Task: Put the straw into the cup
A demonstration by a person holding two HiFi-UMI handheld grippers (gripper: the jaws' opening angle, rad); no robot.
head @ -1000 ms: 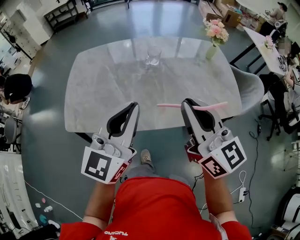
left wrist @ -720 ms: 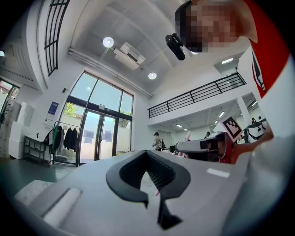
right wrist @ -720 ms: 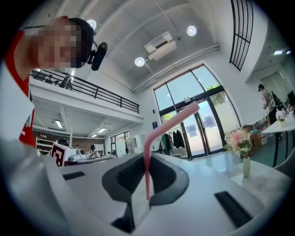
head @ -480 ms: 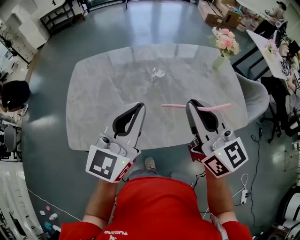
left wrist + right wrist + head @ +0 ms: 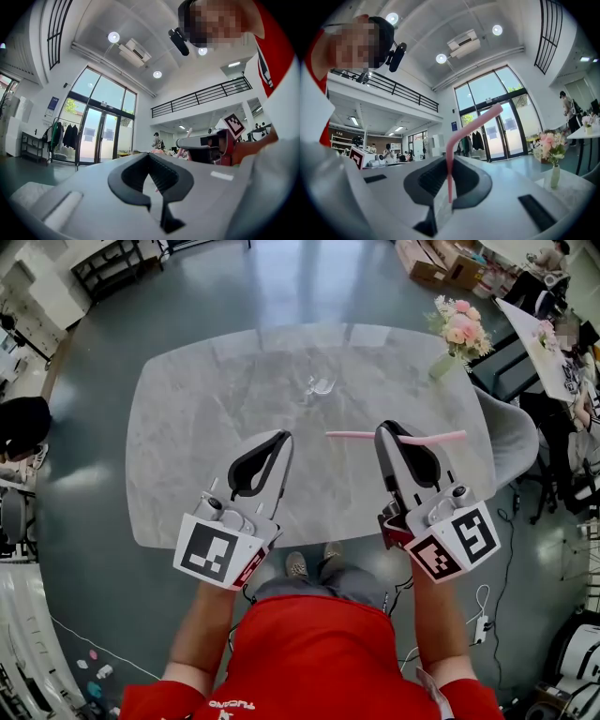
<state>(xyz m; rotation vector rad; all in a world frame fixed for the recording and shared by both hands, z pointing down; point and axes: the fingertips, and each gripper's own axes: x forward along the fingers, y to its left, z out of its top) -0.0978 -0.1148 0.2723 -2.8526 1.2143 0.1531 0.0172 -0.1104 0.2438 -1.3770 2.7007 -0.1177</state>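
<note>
A clear glass cup (image 5: 321,384) stands near the middle of the grey marble table (image 5: 206,409), toward its far side. My right gripper (image 5: 384,430) is shut on a pink bendy straw (image 5: 349,435), which lies crosswise and sticks out on both sides of the jaws. In the right gripper view the straw (image 5: 449,154) stands up between the pads of the right gripper (image 5: 448,164) and bends at its top. My left gripper (image 5: 281,437) hovers over the table's near half, shut and empty; in its own view the left gripper (image 5: 150,155) has its tips together. Both are short of the cup.
A vase of pink flowers (image 5: 455,329) stands at the table's far right corner and also shows in the right gripper view as the vase (image 5: 553,161). A grey chair (image 5: 514,423) sits by the table's right edge. Other desks and people fill the far right.
Both grippers have moved forward over the table, nearer the cup. The straw stays crosswise in the right gripper. The left gripper remains shut.
</note>
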